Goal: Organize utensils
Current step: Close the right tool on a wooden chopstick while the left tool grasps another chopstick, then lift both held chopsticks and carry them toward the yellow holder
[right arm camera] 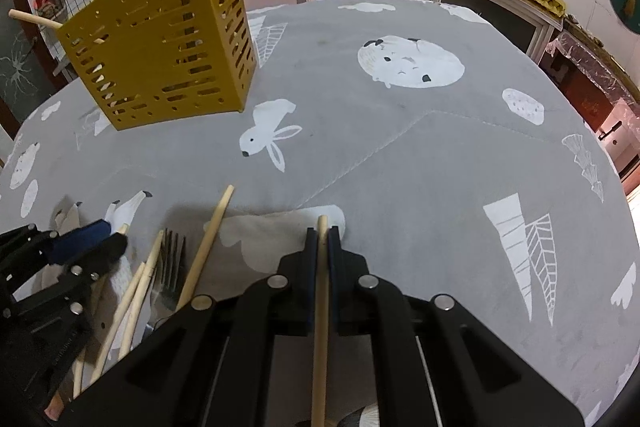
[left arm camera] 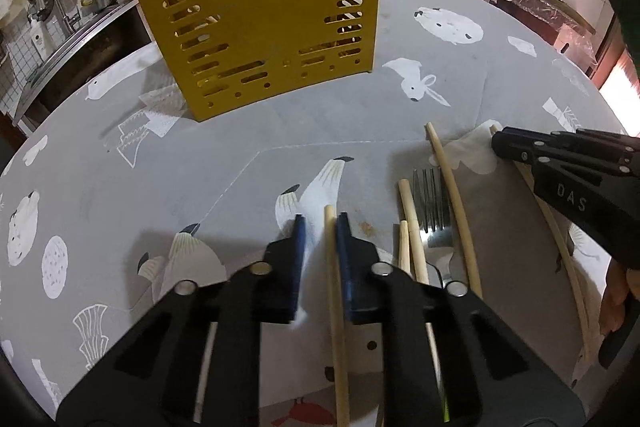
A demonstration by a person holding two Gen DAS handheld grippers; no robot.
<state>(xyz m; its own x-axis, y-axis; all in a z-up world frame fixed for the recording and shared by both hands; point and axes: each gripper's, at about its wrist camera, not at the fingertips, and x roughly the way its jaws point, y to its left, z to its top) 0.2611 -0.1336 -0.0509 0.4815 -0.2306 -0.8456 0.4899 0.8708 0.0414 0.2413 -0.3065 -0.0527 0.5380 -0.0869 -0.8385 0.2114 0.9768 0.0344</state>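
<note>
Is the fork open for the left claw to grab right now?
Probably not yet: the left claw already has a chopstick between its fingers, and more chopsticks lie across and beside the fork.

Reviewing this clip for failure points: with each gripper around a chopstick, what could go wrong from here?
1. The left gripper looks only loosely closed around its chopstick, which might slip on lifting.
2. The right gripper pinches its chopstick near the tip, so the long end may swing.
3. The fork and loose chopsticks beside the left gripper could get knocked.
</note>
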